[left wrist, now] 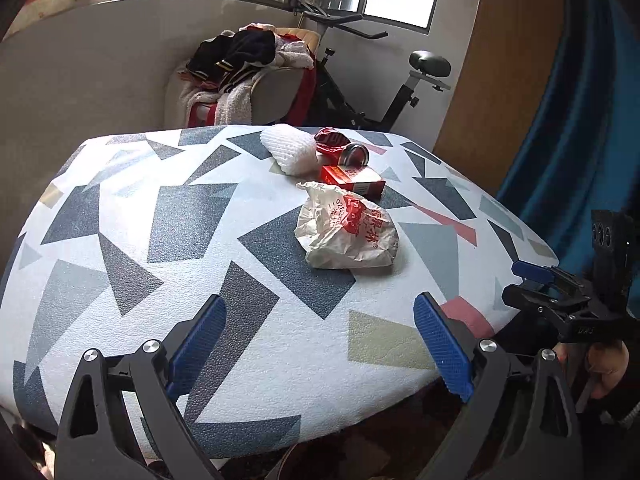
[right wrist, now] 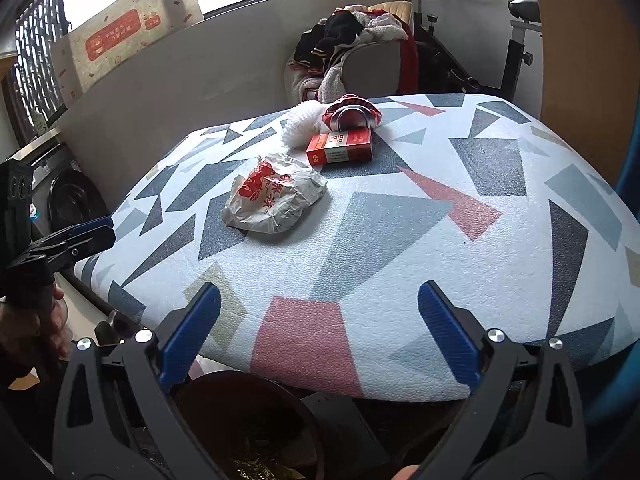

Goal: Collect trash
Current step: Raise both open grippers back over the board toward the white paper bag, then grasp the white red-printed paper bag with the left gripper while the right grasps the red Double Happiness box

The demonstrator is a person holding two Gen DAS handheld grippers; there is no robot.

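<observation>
Four pieces of trash lie on the patterned table [left wrist: 160,240] [right wrist: 460,248]: a crumpled white paper bag with red print [left wrist: 348,232] [right wrist: 276,196], a red box [left wrist: 352,180] [right wrist: 340,146], a crushed red can [left wrist: 344,146] [right wrist: 352,114] and a white foam net [left wrist: 290,150] [right wrist: 298,128]. My left gripper [left wrist: 320,344] hovers open over the near table edge, well short of the bag. My right gripper [right wrist: 320,336] is open too, at the table's near edge, with nothing between its fingers. Each gripper shows in the other's view: the right gripper [left wrist: 540,276] and the left gripper [right wrist: 88,232].
A dark round bin [right wrist: 248,420] sits under the table edge below my right gripper. Behind the table stand a chair piled with clothes [left wrist: 248,64] and an exercise bike [left wrist: 400,80]. A blue curtain [left wrist: 580,120] hangs at the right. A hand [left wrist: 600,364] holds the right gripper.
</observation>
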